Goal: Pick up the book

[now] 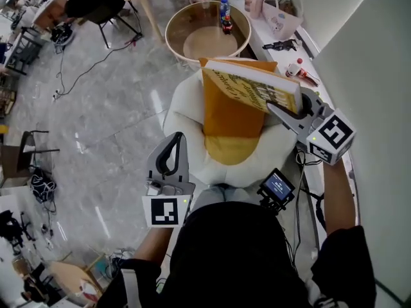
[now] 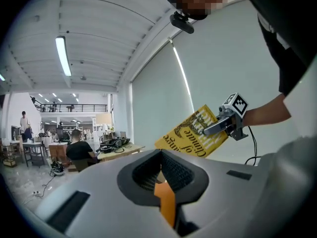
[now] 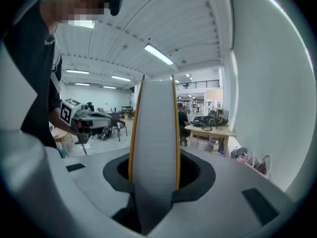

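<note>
Up in the air, the book (image 1: 252, 85) is hanging tilted above a white padded seat (image 1: 186, 117) and its orange cushion (image 1: 231, 133). The right tool (image 1: 277, 110) is clamping it at one edge, its jaws pressing on both yellow covers with the pale block of pages showing between them (the right gripper view is looking straight along those pages). The left tool (image 1: 171, 145) is hovering lower, by the seat's left side, its jaws resting together with nothing between them. In the left gripper view the printed yellow cover is facing the camera, with the right tool gripping its right edge. A bare forearm (image 1: 337, 191) is reaching up to the right tool, close to the pale wall (image 1: 372, 56).
</note>
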Demonstrator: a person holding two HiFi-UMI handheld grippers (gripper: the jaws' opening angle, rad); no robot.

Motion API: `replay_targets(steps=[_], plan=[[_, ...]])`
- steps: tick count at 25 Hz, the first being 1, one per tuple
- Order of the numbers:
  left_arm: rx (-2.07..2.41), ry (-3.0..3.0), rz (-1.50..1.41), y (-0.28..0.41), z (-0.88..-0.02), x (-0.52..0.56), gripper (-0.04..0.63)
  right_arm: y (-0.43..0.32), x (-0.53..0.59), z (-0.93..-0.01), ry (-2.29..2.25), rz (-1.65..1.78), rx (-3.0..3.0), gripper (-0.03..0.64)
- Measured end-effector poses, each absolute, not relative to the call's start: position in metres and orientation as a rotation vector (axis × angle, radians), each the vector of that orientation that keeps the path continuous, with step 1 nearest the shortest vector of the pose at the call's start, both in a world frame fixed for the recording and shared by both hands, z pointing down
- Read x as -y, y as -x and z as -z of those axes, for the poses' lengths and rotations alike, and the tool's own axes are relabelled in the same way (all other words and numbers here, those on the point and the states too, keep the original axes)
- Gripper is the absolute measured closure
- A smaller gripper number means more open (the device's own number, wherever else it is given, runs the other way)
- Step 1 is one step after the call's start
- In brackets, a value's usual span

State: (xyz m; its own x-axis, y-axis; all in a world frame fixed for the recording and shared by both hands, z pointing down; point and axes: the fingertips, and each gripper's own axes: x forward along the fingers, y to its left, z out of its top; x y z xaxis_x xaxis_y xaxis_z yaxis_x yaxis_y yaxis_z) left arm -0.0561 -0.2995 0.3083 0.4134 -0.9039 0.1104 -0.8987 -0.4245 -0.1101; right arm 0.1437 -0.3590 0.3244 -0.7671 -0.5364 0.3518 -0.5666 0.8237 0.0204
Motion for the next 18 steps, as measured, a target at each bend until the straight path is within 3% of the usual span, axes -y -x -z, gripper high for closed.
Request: replay_targets(steps=[13, 18], plan=[[-1.681, 2.537, 0.132, 0.025, -0.262, 0.275, 0.584, -0.219, 0.305, -0.221, -1.223, -0.106, 2.984, 0.466], [-1.711, 2.502, 0.168, 0.029, -0.254, 0.237, 0.584, -0.236, 0.254, -0.198, -1.312, -0.248, 3.149, 0.465]])
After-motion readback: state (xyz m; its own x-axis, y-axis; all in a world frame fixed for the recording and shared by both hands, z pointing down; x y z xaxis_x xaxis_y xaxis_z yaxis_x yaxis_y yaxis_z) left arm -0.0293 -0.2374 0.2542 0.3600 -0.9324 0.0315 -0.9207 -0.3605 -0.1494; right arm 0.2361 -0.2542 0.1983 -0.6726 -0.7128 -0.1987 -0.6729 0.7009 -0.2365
